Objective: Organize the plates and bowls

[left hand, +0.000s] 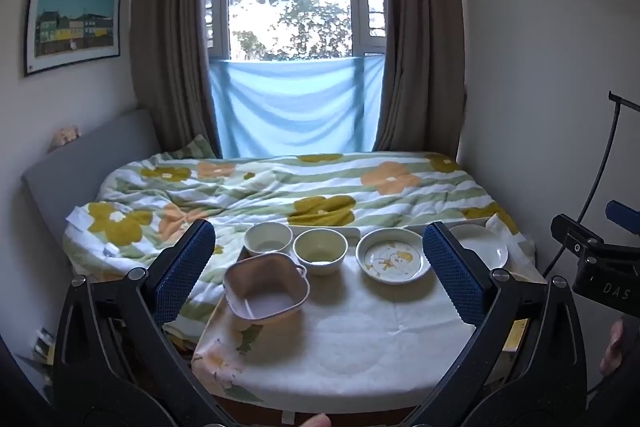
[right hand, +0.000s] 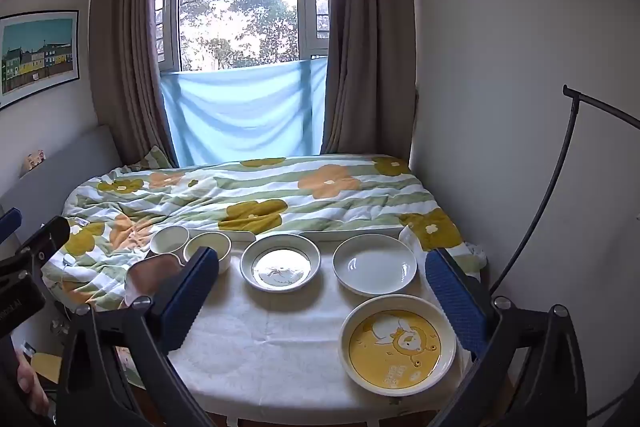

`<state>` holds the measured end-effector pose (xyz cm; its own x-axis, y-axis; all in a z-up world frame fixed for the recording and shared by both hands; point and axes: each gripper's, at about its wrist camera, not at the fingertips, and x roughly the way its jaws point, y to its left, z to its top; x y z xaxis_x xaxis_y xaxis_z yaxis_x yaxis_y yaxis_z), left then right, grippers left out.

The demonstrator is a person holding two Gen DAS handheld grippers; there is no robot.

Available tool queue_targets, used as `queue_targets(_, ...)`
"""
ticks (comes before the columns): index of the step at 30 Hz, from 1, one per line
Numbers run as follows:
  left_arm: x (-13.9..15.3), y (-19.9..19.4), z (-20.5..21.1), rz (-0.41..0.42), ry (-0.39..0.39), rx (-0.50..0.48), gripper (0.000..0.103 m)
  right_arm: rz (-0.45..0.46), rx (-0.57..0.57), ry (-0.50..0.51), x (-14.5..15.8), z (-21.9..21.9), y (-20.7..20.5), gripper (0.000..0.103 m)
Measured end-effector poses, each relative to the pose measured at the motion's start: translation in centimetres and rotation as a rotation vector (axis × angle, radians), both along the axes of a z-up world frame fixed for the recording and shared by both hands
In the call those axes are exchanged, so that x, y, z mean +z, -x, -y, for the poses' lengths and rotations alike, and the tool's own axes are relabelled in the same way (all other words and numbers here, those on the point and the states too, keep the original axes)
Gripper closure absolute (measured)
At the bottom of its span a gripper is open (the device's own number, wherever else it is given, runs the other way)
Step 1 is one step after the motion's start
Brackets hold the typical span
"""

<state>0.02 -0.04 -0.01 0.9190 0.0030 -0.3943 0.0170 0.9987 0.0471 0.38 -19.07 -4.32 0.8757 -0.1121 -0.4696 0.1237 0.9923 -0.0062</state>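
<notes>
Behind the desk (right hand: pixel 280 347) lies a bed (right hand: pixel 260 187) under a flowered quilt, with a curtained window (right hand: pixel 236 7) beyond. Your left claw (left hand: pixel 318 267) is spread wide and empty above the desk's near left; your right claw (right hand: pixel 320 291) is spread too, holding nothing. On the white cloth, two round bowls (left hand: pixel 268 237) (left hand: pixel 320 251) touch at the far edge, and a pink square bowl (left hand: pixel 266 285) sits just in front. To their right stand a patterned plate (right hand: pixel 280 263) and a plain white plate (right hand: pixel 374 263), side by side. A yellow plate (right hand: pixel 396 343) rests nearer you, at the right.
</notes>
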Motion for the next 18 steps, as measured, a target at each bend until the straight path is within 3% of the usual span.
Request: queue_targets(18,-0.3,-0.2,0.9,0.028,-0.006,0.002,0.000,-0.002,-0.001,0.001,-0.1,0.2,0.0,0.000)
